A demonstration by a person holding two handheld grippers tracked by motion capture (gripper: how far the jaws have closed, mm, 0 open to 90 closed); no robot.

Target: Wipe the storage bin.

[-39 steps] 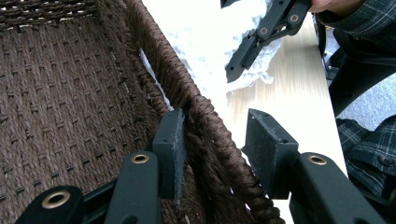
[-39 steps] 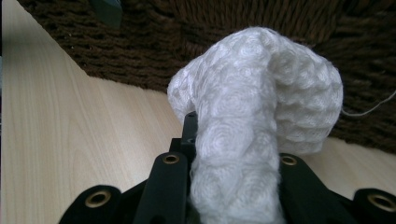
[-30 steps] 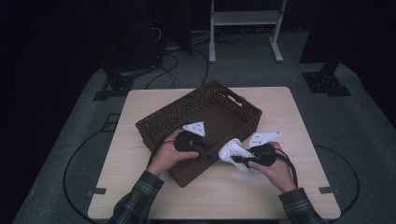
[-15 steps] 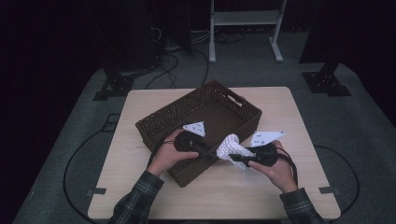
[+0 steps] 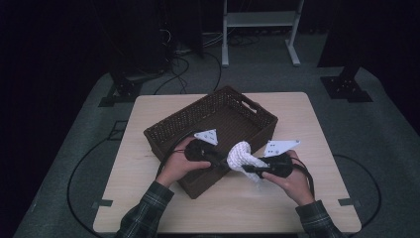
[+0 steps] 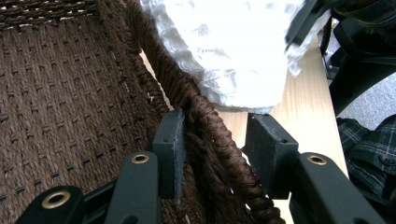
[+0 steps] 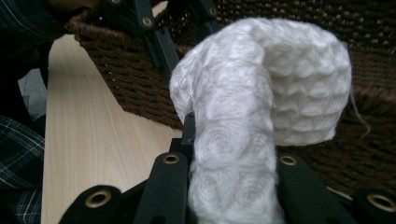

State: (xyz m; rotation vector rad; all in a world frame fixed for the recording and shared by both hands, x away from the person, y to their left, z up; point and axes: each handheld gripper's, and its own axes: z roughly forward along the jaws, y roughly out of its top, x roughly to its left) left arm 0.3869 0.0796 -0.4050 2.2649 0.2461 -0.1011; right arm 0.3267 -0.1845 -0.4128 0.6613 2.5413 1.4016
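Observation:
A dark brown woven basket [image 5: 163, 130] sits askew on the table. My left gripper [image 5: 224, 163] reaches over its near right wall, and in the left gripper view the jaws [image 6: 217, 140] straddle the thick braided rim [image 6: 205, 121], shut on it. My right gripper [image 5: 247, 168] is shut on a white knitted cloth [image 5: 241, 154]. The cloth stands up from between the jaws [image 7: 229, 154] and curls over at its top [image 7: 280, 70], just outside the basket's wall [image 7: 130, 79]. It hangs close above the left gripper's fingers [image 6: 229, 51].
The pale wooden table [image 5: 307, 119] has bare wood right of and in front of the basket. The basket's inside [image 6: 70, 93] looks bare where it shows. Plaid sleeves [image 5: 148, 208] come in from the bottom. Dark stands and cables lie on the floor beyond.
The white cloth has bunched up and come slightly nearer the basket's rim. Both hands have hardly moved.

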